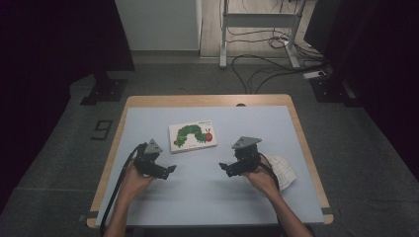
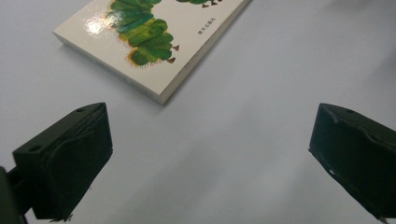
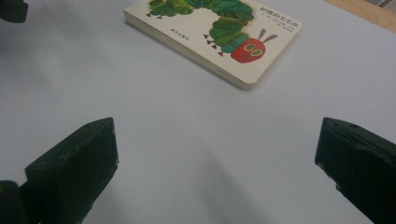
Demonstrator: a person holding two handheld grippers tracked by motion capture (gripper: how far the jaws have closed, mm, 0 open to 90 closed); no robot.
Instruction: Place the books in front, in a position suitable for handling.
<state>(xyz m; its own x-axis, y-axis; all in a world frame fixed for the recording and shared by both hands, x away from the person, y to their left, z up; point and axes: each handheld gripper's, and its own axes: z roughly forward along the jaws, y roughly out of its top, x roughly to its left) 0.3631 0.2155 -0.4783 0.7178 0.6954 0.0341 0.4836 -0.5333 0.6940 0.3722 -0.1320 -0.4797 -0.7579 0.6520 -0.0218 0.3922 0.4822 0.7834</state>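
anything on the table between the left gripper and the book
No, that stretch is bare. In the left gripper view only plain table top lies between the open jaws and the book. The high view agrees: left gripper sits just short of it.

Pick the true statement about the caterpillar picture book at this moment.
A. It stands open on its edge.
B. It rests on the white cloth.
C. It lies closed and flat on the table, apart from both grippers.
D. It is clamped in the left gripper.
C: the book lies closed, cover up, on the table, with the left gripper and right gripper open short of it.
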